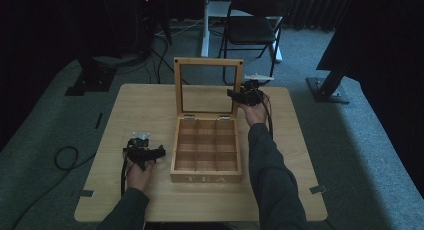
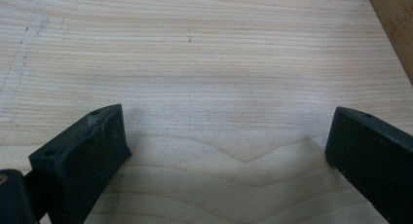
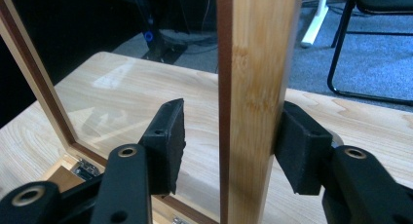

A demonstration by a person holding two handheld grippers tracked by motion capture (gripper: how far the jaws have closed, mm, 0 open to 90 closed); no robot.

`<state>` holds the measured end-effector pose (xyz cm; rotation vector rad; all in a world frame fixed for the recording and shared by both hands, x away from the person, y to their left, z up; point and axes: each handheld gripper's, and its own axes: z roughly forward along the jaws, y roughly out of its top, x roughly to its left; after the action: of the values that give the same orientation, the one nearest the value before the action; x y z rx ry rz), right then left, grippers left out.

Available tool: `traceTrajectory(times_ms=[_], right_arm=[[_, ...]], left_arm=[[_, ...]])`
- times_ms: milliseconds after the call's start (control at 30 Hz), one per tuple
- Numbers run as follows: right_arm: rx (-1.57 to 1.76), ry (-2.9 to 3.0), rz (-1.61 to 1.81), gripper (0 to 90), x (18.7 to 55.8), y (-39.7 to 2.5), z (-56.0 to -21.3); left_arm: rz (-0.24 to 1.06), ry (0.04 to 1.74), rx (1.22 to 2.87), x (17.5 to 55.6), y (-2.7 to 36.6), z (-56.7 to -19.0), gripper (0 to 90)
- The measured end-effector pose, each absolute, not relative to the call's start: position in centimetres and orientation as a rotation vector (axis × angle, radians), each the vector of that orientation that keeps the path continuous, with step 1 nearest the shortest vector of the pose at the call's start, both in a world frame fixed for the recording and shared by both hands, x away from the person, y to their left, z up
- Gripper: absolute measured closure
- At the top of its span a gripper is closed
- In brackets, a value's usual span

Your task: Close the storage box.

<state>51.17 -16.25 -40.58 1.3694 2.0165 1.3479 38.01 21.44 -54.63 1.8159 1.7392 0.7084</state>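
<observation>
— Dark room around us, grey carpet, a folding chair [image 1: 254,20] behind the wooden table [image 1: 125,110]. From the high view we see the tea box [image 1: 206,152] mid-table, its glass-paned lid [image 1: 208,87] standing upright. Where are our grippers?

— Our left gripper [image 1: 159,152] sits just left of the box, low over the table; our right gripper [image 1: 234,95] is at the lid's right edge.

— And in the left gripper view?

— We see the jaws spread wide over bare tabletop [image 2: 204,78], nothing between them, with a corner of the box [image 2: 397,24] at the upper right.

— The right gripper view?

— The lid's frame [image 3: 255,87] stands between our jaws. The right jaw touches it; the left jaw stands a little off the glass side, so we are not clamped.
</observation>
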Motion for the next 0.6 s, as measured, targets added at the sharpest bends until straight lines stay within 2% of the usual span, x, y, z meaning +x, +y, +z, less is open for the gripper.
traceTrajectory(times_ms=[600], right_arm=[[1.257, 2.021, 1.343, 46.7, 47.1, -16.5, -40.0]], left_arm=[[0.707, 1.740, 1.816, 38.0, 21.4, -54.6, 1.6]])
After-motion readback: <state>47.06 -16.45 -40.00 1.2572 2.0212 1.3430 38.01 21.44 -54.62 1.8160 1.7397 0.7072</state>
